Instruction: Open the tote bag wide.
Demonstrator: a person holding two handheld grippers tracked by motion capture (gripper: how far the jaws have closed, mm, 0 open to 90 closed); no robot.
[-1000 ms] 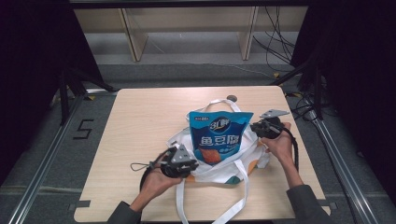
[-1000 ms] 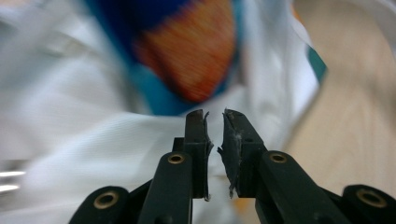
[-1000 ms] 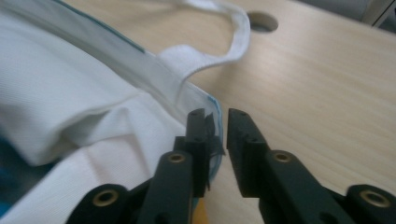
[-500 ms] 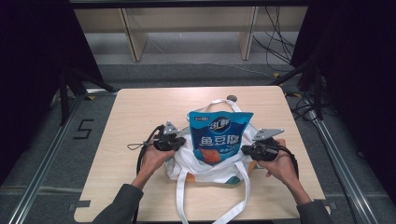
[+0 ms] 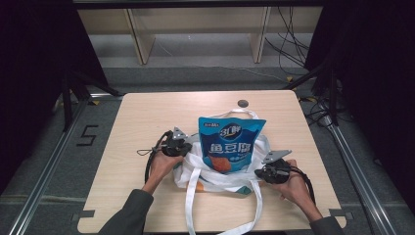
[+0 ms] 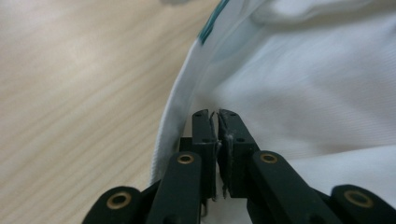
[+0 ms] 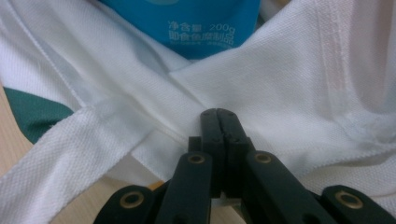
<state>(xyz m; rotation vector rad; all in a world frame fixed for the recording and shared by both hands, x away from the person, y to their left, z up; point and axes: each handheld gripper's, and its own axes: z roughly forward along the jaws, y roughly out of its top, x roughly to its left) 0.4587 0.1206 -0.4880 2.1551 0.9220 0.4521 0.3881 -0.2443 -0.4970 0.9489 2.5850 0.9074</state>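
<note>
Two handheld grippers, black bodies. Left gripper (image 5: 177, 145): grey three-cornered plate on top, thin black cable looping back beside forearm. Right gripper (image 5: 268, 172): same grey plate, thicker black cable curving along wrist. Jaws matt black, flat-sided, tapering to blunt square tips; brass-coloured rivets at link joints, small dark screws near tips. Whitish worn edges on inner faces of left fingers (image 6: 203, 135). Right fingers (image 7: 235, 135) cleaner. Dark grey-green sleeves (image 5: 128, 213) on both forearms.

a wooden table (image 5: 147, 112) bears a white tote bag (image 5: 215, 177).
</note>
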